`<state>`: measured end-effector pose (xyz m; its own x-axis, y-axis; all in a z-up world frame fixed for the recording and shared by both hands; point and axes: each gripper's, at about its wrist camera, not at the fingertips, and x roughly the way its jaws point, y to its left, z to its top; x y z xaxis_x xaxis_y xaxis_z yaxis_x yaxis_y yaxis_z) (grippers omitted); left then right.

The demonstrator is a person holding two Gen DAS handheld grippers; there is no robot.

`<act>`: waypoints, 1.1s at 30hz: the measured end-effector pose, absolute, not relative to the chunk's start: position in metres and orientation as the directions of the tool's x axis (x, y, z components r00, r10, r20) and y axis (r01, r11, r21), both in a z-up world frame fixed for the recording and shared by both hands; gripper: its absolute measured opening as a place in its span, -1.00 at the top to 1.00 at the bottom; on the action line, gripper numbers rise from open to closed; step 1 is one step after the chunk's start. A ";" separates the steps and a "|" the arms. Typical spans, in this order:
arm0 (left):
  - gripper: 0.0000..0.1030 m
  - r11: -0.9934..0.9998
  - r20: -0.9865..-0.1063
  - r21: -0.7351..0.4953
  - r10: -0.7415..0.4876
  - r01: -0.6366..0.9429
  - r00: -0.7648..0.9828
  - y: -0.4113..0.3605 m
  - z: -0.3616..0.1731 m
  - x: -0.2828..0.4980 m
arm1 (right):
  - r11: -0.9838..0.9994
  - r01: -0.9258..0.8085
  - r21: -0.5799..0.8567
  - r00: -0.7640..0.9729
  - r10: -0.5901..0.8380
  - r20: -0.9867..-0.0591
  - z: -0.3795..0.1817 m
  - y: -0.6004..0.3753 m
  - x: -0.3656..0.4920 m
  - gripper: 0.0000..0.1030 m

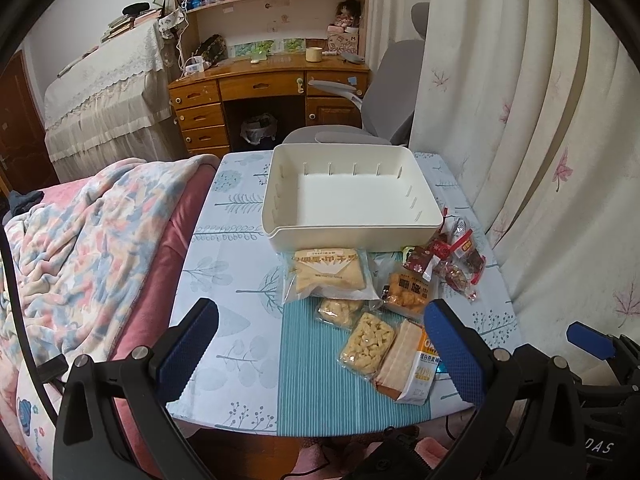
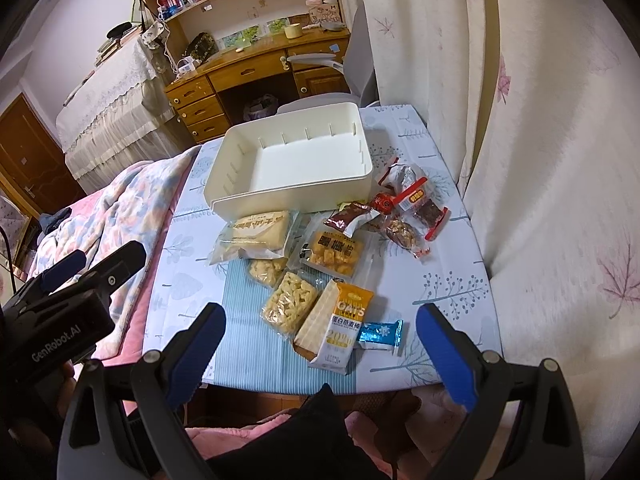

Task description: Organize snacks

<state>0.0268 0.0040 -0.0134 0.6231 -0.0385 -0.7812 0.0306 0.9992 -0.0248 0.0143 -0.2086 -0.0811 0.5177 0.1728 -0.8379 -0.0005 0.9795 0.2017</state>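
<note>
An empty white storage bin [image 1: 400,236] [image 2: 280,204] sits at the far side of a small table. Snack packs lie in front of it: a large bread pack [image 1: 328,276] [image 2: 256,236], an orange cracker pack [image 1: 406,288] [image 2: 334,254], puffed-rice bars [image 1: 366,344] [image 2: 288,306], an oats bar [image 1: 408,364] [image 2: 332,328], a small blue packet [image 2: 380,334], and red-wrapped snacks [image 1: 448,258] [image 2: 412,208]. My left gripper [image 1: 320,344] is open and empty above the table's near edge. My right gripper [image 2: 320,344] is open and empty, over the oats bar.
The table [image 1: 224,264] has a leaf-print cloth and a striped teal mat [image 1: 304,384]. A bed with a blanket [image 1: 88,232] lies at the left, a curtain [image 1: 540,140] at the right. A grey chair [image 1: 384,80] and wooden desk [image 1: 264,80] stand behind.
</note>
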 end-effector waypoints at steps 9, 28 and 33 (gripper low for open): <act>-0.99 0.999 -0.784 -0.036 -0.050 0.036 0.618 0.006 -0.014 0.028 | 0.978 0.002 0.208 0.520 0.176 -0.836 -0.080 -0.211 0.022 -0.88; -0.99 0.995 -0.804 -0.047 -0.092 0.092 0.588 0.035 -0.022 0.025 | 0.961 0.104 0.257 0.553 0.159 -0.818 -0.082 -0.191 -0.018 -0.88; -0.99 0.992 -0.830 -0.060 -0.112 0.113 0.546 0.041 -0.032 0.035 | 0.943 0.166 0.289 0.529 0.162 -0.833 -0.092 -0.193 -0.019 -0.87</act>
<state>0.0354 0.0411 -0.0322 0.5458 -0.1121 -0.8304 0.1128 0.9918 -0.0597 -0.0193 -0.1935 -0.0920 0.5293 0.1623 -0.8328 0.1663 0.9426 0.2894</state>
